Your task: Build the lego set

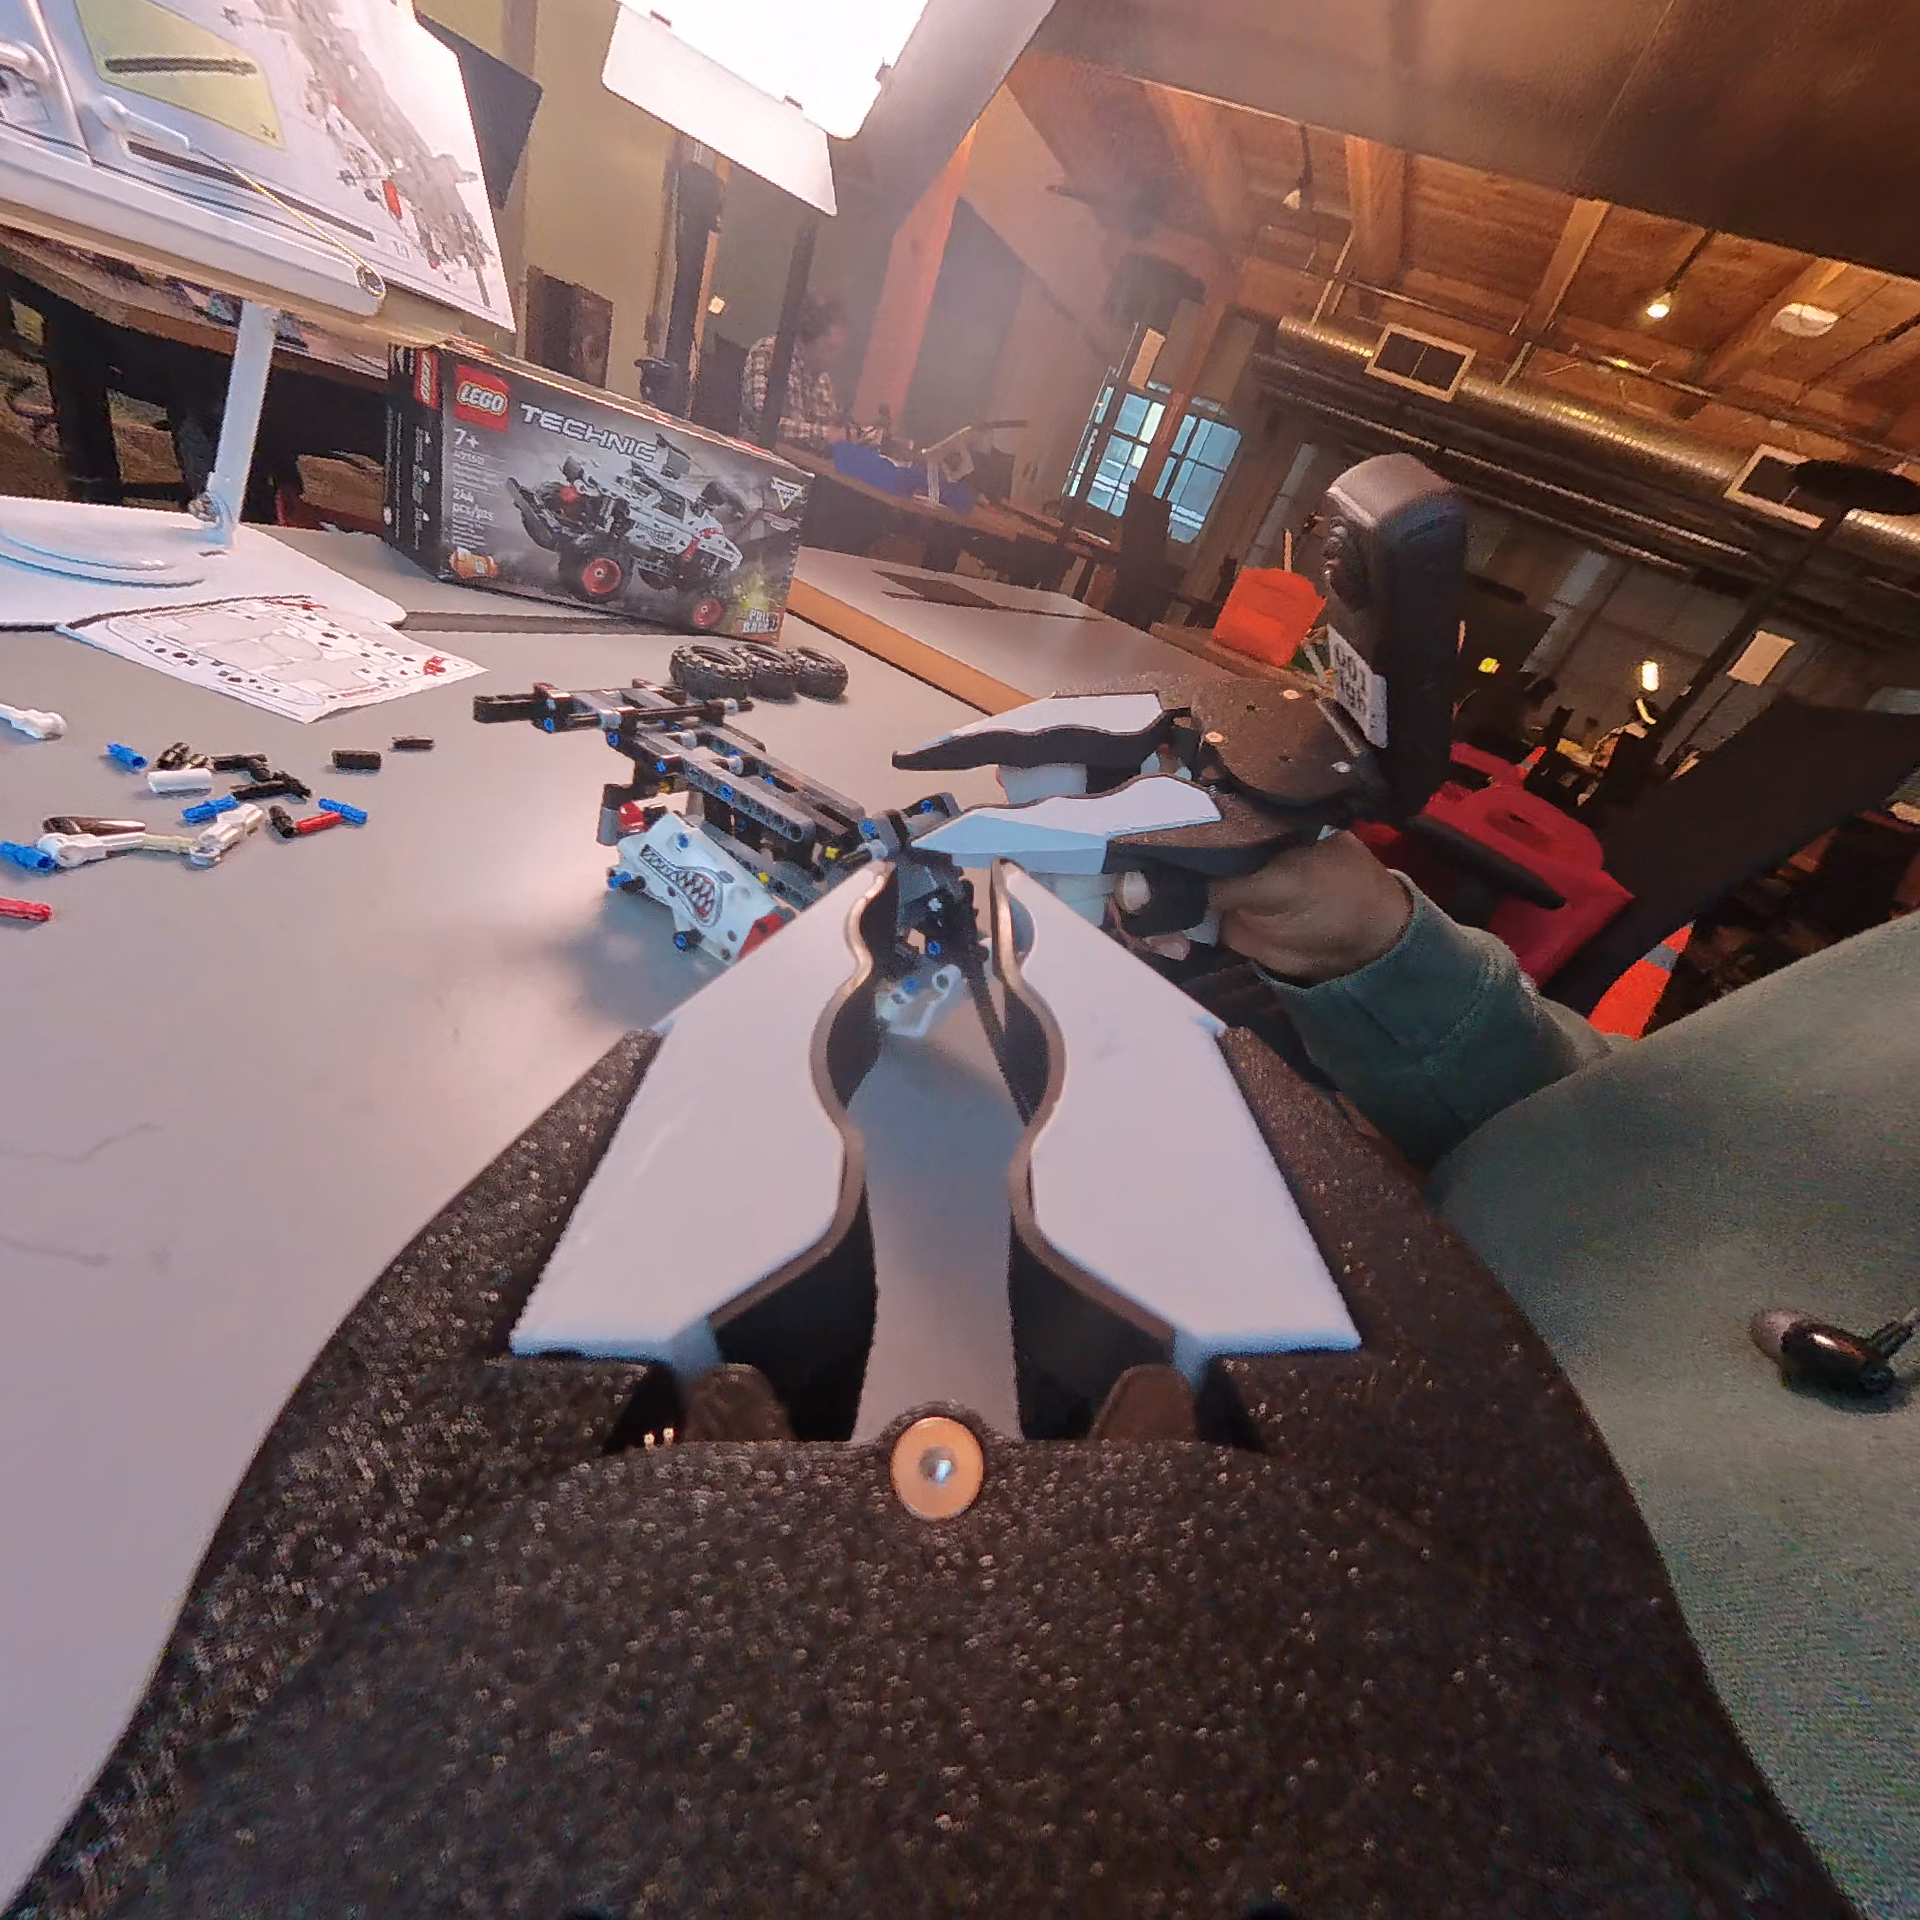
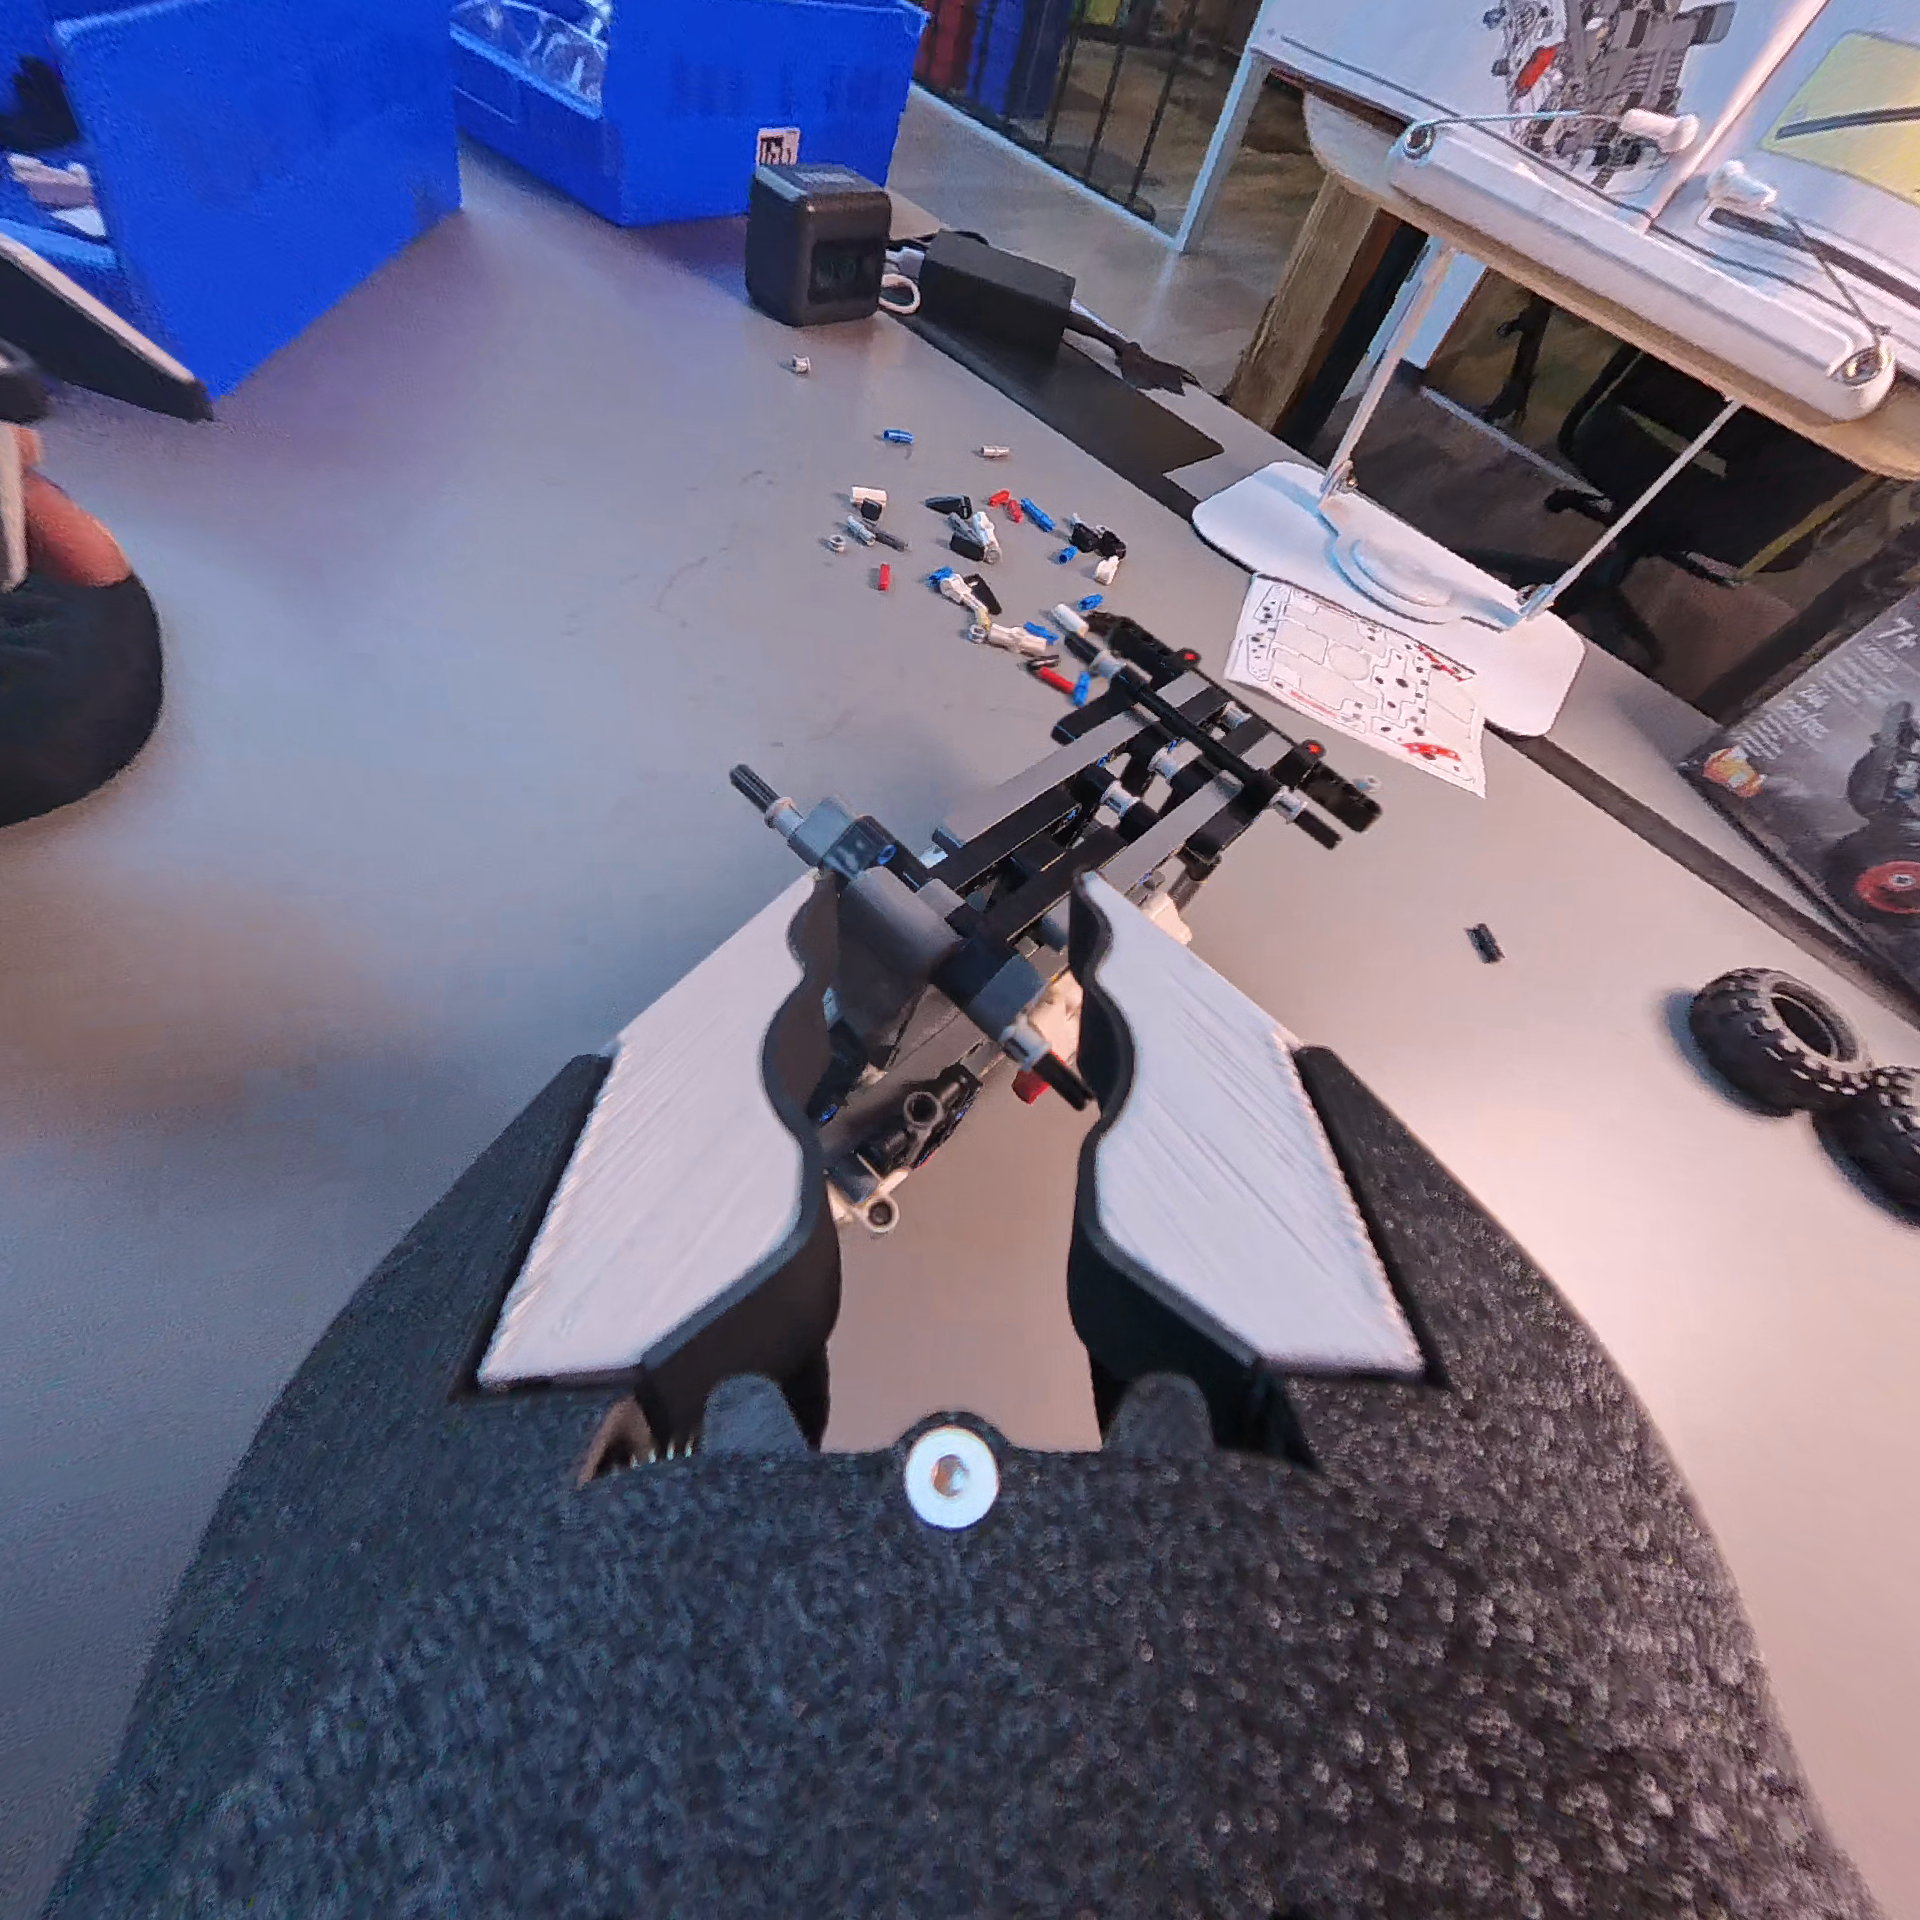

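The partly built black Lego chassis (image 1: 727, 790) with a white shark-mouth panel lies on the grey table (image 1: 260, 1091). In the right wrist view the chassis (image 2: 1143, 790) runs in between my right gripper's fingers. My right gripper (image 2: 953, 883) is closed on the chassis's grey axle end. It also shows in the left wrist view (image 1: 909, 800), held by a hand in a green sleeve. My left gripper (image 1: 937, 871) points at that same end from a short way back. Its fingers are slightly apart with nothing between them.
Loose pins and connectors (image 1: 208, 800) (image 2: 987, 540) lie scattered left of the chassis. Black tyres (image 1: 758, 670) (image 2: 1777, 1039), the set's box (image 1: 592, 499), a sticker sheet (image 2: 1361, 686) and the white instruction stand (image 2: 1382, 551) ring the work area. Blue bins (image 2: 260, 187) and a black cube (image 2: 816, 244) stand farther off.
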{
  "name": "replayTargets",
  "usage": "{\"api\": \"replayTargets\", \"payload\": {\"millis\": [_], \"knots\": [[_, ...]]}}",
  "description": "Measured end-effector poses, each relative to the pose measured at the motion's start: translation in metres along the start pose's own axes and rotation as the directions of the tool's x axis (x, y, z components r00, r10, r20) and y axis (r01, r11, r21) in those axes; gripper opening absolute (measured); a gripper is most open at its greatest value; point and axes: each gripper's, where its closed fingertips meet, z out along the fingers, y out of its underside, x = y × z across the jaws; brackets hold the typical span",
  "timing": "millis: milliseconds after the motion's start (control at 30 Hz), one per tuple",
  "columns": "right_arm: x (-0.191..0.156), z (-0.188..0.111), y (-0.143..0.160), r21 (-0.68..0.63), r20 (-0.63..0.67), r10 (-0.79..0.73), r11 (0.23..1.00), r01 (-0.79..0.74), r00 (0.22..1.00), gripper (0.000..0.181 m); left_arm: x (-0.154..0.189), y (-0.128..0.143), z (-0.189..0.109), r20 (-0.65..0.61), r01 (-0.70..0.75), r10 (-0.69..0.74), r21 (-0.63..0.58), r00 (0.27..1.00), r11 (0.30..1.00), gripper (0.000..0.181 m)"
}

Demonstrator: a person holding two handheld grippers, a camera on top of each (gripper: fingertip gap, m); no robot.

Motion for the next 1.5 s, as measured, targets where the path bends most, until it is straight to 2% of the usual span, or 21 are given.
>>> {"api": "replayTargets", "payload": {"millis": [233, 400, 500, 633, 733, 833, 933, 1033, 1133, 1267, 1333, 1400, 1500], "knots": [[0.033, 0.008, 0.007, -0.045, 0.024, 0.011, 0.999, -0.01, 1.0, 0.053, -0.002, -0.006, -0.004, -0.018, 0.033, -0.032, 0.035, 0.999, 0.999, 0.019], [0.033, -0.002, 0.011, -0.024, 0.035, -0.026, 0.999, 0.027, 0.999, 0.056, 0.0, 0.001, 0.004, 0.012, -0.003, 0.003, -0.033, 1.0, 0.999, 0.03], [0.038, -0.015, 0.008, 0.008, 0.037, -0.052, 0.999, 0.052, 0.998, 0.059, 0.001, -0.01, 0.005, 0.01, -0.028, 0.028, -0.054, 1.0, 0.998, 0.033], [0.058, -0.032, -0.001, 0.068, 0.021, -0.036, 0.997, 0.034, 0.999, 0.059, -0.028, -0.027, 0.013, 0.082, -0.134, 0.146, -0.136, 0.986, 0.982, 0.038], [0.08, -0.039, -0.019, 0.162, 0.025, 0.024, 0.986, -0.028, 0.999, 0.057, -0.061, -0.04, 0.032, 0.114, -0.218, 0.242, -0.189, 0.964, 0.957, 0.042], [0.11, -0.032, -0.044, 0.257, 0.014, 0.081, 0.963, -0.082, 0.997, 0.055, -0.104, -0.061, 0.058, 0.195, -0.311, 0.335, -0.147, 0.922, 0.939, 0.043], [0.151, -0.011, -0.071, 0.335, -0.048, 0.11, 0.938, -0.088, 0.993, 0.055, -0.148, -0.086, 0.081, 0.295, -0.356, 0.355, -0.051, 0.887, 0.933, 0.043], [0.198, 0.023, -0.097, 0.393, -0.119, 0.136, 0.916, -0.079, 0.984, 0.056, -0.194, -0.098, 0.094, 0.387, -0.388, 0.365, -0.021, 0.847, 0.922, 0.043], [0.254, 0.075, -0.107, 0.366, -0.21, 0.158, 0.928, -0.073, 0.965, 0.068, -0.228, -0.087, 0.096, 0.427, -0.355, 0.343, -0.053, 0.837, 0.933, 0.044], [0.312, 0.151, -0.111, 0.286, -0.263, 0.183, 0.952, -0.104, 0.947, 0.078, -0.23, -0.067, 0.092, 0.4, -0.349, 0.359, -0.099, 0.844, 0.932, 0.042], [0.321, 0.178, -0.125, 0.276, -0.276, 0.134, 0.959, -0.054, 0.952, 0.065, -0.226, -0.059, 0.092, 0.383, -0.357, 0.377, -0.125, 0.843, 0.926, 0.04], [0.31, 0.204, -0.141, 0.252, -0.262, 0.004, 0.966, 0.064, 0.965, 0.039, -0.223, -0.053, 0.095, 0.359, -0.358, 0.385, -0.143, 0.85, 0.923, 0.04], [0.3, 0.246, -0.136, 0.1, -0.284, -0.186, 0.97, 0.222, 0.941, 0.032, -0.222, -0.047, 0.101, 0.327, -0.351, 0.384, -0.159, 0.863, 0.923, 0.039]]}}
